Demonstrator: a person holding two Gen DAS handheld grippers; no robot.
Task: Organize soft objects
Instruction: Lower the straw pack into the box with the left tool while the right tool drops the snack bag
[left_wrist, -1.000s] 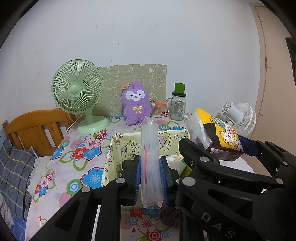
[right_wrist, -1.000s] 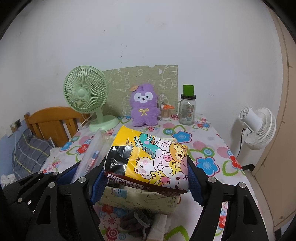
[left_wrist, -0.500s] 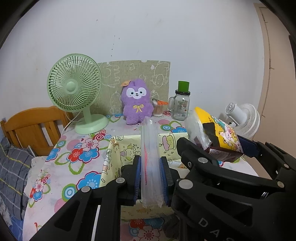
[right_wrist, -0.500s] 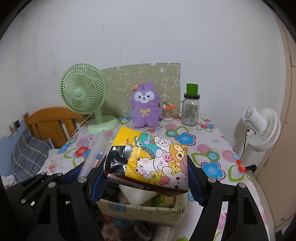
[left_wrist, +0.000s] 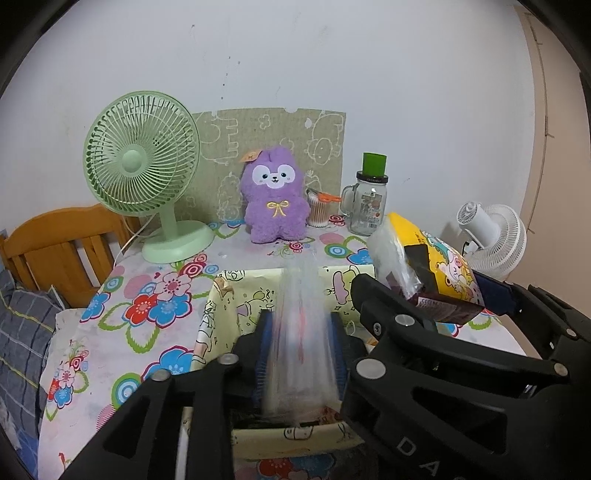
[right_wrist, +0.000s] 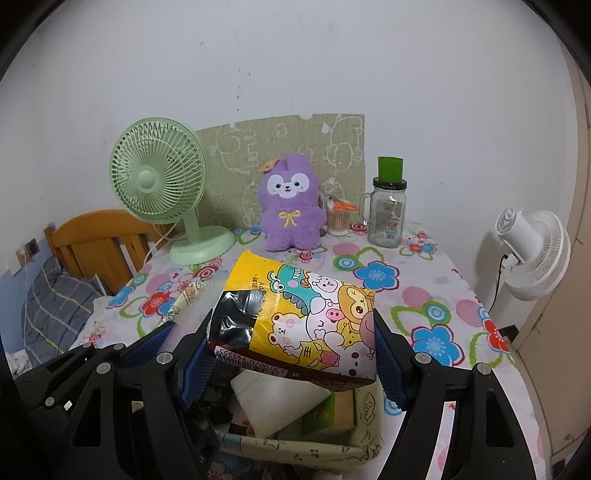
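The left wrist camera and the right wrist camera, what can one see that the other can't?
Only the left wrist view shows the clear plastic pouch, blurred between the left gripper's opening jaws. Only the right wrist view looks down into the fabric basket, at a white block and a green box. Both show the yellow cartoon snack bag in the right gripper, the purple plush and the green fan.

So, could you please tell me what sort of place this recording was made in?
Probably a bedroom at home: a wooden headboard with a plaid pillow beside a table in a floral cloth, a purple plush toy on it.
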